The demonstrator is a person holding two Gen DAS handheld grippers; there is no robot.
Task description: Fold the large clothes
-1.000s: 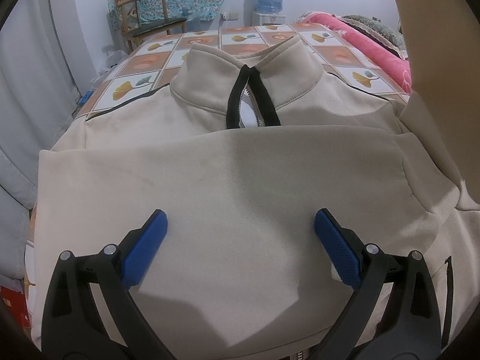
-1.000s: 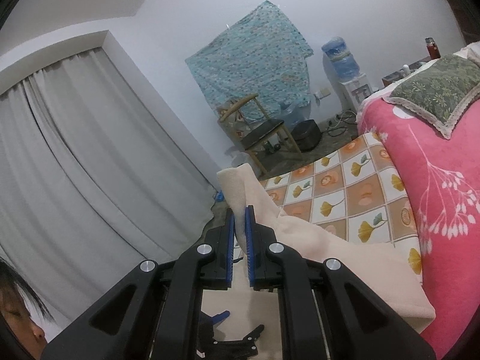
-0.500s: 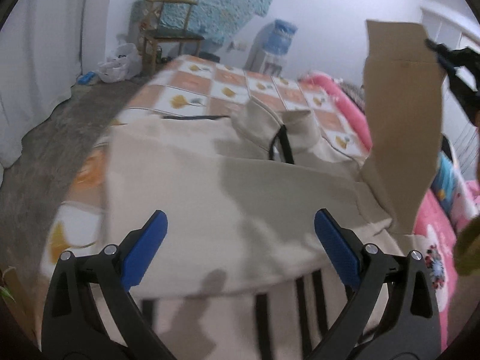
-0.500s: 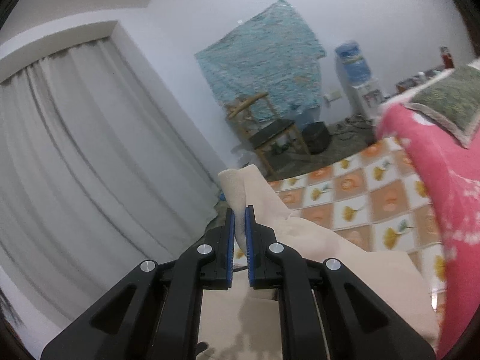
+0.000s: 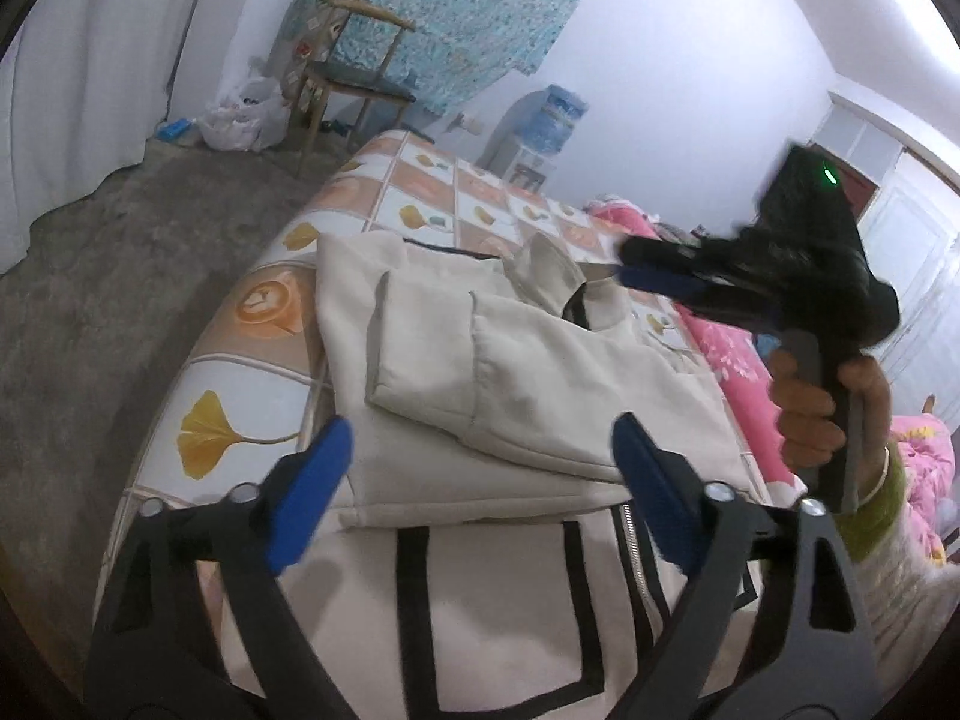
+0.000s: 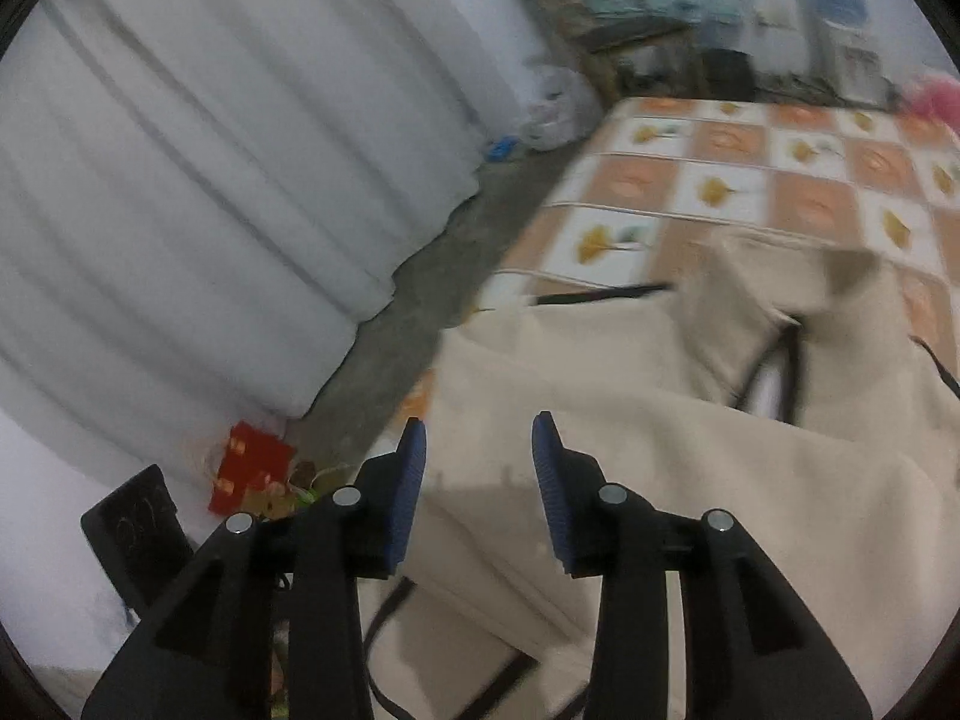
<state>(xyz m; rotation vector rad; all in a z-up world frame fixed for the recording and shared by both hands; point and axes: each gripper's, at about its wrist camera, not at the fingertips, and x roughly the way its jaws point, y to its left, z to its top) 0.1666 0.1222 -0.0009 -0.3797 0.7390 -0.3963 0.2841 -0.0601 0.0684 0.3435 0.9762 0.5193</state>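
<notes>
Both your grippers are gaping empty: the left gripper (image 5: pixel 480 468) and right gripper (image 6: pixel 479 450) are hovering over the near part of the beige jacket (image 5: pixel 510 372), which is lying on the checked bedspread (image 5: pixel 252 360).

Chair (image 5: pixel 354 75): placed against the wall, under a hung teal cloth (image 5: pixel 456 18).
Water dispenser (image 5: pixel 543 126): stood beside it.
Curtain (image 6: pixel 210 150): drawn, white.

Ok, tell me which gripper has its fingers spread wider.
The left gripper: its blue fingers straddle much of the folded beige jacket. The right gripper shows a narrower gap.
</notes>
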